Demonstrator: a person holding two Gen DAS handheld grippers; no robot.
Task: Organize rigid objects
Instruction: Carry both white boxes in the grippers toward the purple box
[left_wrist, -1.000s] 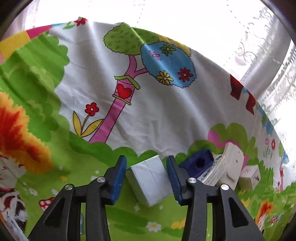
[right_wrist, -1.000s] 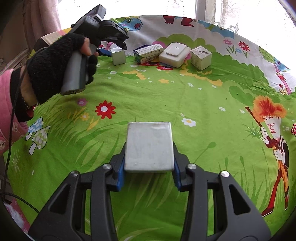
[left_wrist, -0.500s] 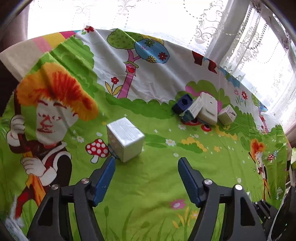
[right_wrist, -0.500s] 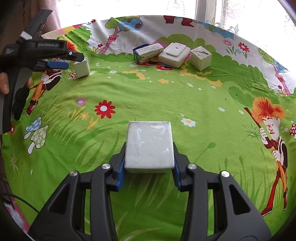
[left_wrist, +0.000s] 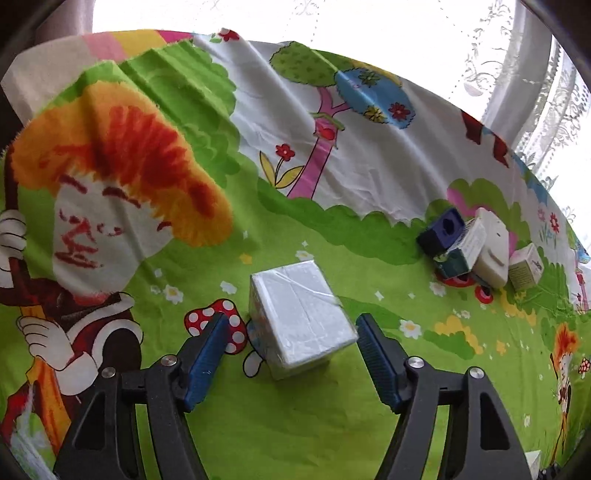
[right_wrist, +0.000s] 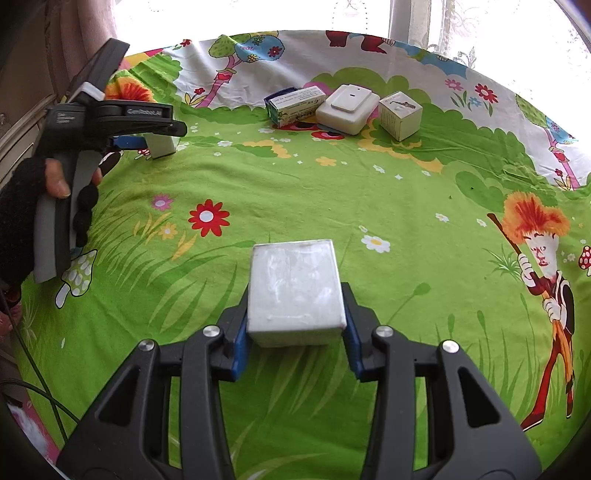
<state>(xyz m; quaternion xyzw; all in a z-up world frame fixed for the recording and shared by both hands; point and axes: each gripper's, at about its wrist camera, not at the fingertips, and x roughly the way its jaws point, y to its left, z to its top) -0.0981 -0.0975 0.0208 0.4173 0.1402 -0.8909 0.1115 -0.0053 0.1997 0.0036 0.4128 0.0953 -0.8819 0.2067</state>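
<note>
My left fingers (left_wrist: 291, 354) were closing round the loose, skewed white cube (left_wrist: 299, 317) and might have knocked it aside, while my right fingers (right_wrist: 295, 336) gripped a white block (right_wrist: 295, 291).

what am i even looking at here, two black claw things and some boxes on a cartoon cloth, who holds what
No robot: a person holds a hand-held gripper in each hand, each with a fisheye camera looking along its fingers. The left camera shows the left hand-held gripper closing around a foil-wrapped cube standing on the cartoon cloth, pads not yet touching it. The right camera shows the right hand-held gripper clamped on a white block, and the gloved hand holding the other tool. At the far edge sit a dark blue block, a green-and-white carton, a white device and a small cream box.
</note>
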